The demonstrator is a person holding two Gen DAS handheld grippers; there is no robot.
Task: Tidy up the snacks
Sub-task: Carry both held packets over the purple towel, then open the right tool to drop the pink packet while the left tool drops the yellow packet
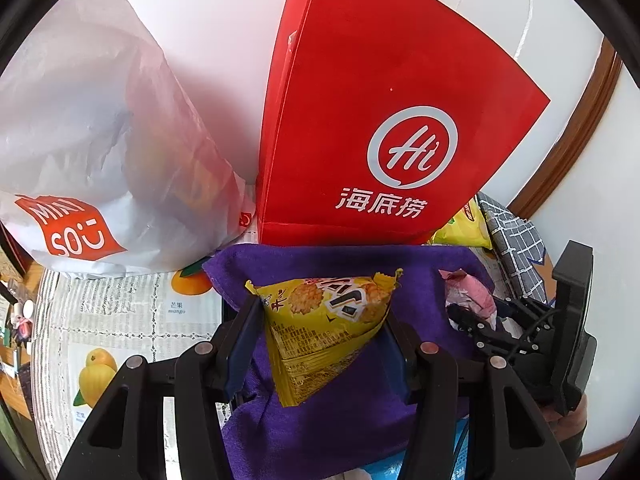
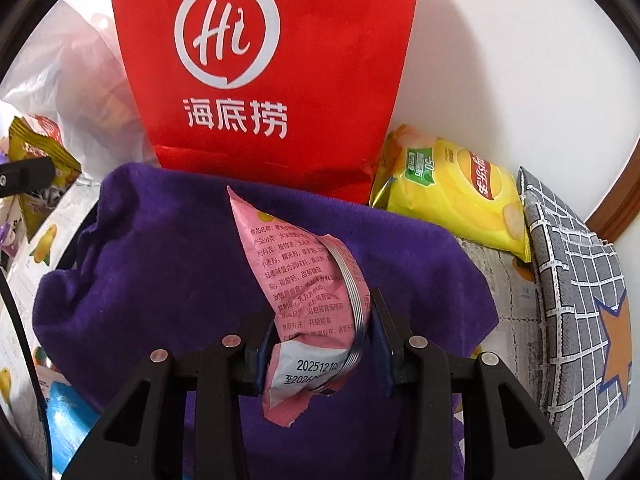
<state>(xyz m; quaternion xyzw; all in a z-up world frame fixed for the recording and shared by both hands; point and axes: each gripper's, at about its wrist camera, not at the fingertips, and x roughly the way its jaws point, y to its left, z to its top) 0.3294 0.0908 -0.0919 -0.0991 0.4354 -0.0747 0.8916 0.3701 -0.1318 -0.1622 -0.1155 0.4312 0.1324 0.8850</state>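
Note:
My left gripper [image 1: 320,344] is shut on a yellow snack packet [image 1: 324,328] and holds it above a purple towel [image 1: 336,420]. My right gripper [image 2: 320,344] is shut on a pink snack packet [image 2: 304,288] above the same purple towel [image 2: 160,264]. The pink packet [image 1: 468,292] and right gripper also show at the right of the left wrist view. The yellow packet [image 2: 40,172] shows at the far left of the right wrist view. A red paper bag [image 1: 380,120] stands upright behind the towel, against the white wall.
A white MINISO plastic bag [image 1: 92,152] lies left of the red bag [image 2: 264,64]. A yellow chip bag [image 2: 456,192] lies to the right of it, next to a grey checked cushion [image 2: 576,312]. A fruit-print tablecloth [image 1: 120,320] covers the table.

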